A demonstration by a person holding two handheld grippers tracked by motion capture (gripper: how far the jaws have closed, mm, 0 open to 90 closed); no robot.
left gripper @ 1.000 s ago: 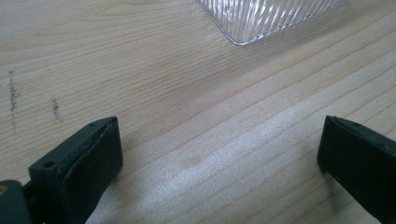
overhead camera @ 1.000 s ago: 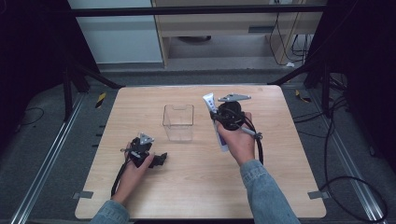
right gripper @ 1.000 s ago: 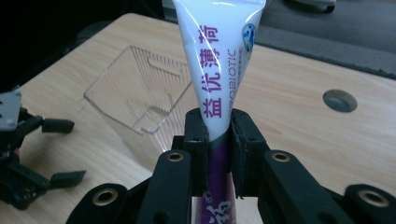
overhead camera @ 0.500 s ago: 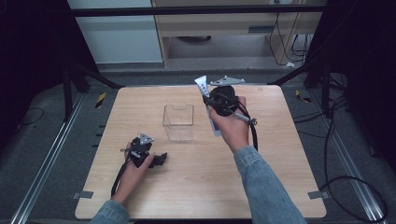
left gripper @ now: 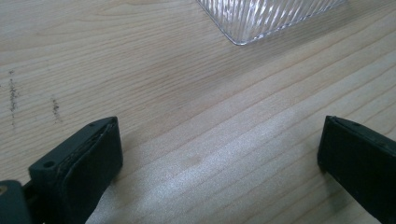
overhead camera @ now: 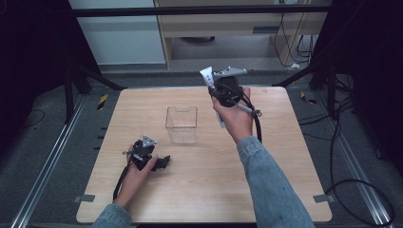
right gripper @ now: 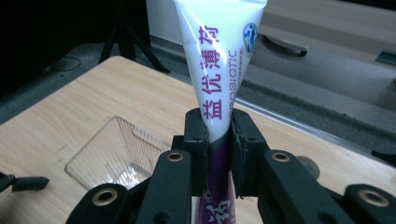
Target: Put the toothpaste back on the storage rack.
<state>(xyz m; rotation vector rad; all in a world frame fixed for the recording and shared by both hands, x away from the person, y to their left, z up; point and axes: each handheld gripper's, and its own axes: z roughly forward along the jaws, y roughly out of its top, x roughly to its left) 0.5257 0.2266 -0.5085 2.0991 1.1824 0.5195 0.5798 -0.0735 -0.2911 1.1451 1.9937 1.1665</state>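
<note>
Nearest, on the left of the wooden table [overhead camera: 204,190], the left gripper [overhead camera: 159,163] lies low on the board in the person's left hand [overhead camera: 135,173]; in the left gripper view its jaws stand wide apart with only bare wood between them. Just beyond it, near the middle of the table, sits a clear plastic box [overhead camera: 181,124], open at the top and, as far as the ribbed walls let one see, with nothing inside. Farther off and to the right, the right hand [overhead camera: 236,121] holds the right gripper [overhead camera: 212,85] raised above the table's far edge. Its jaws are clamped on a white and purple tube [right gripper: 219,70], which stands nearly upright, flat crimped end uppermost.
</note>
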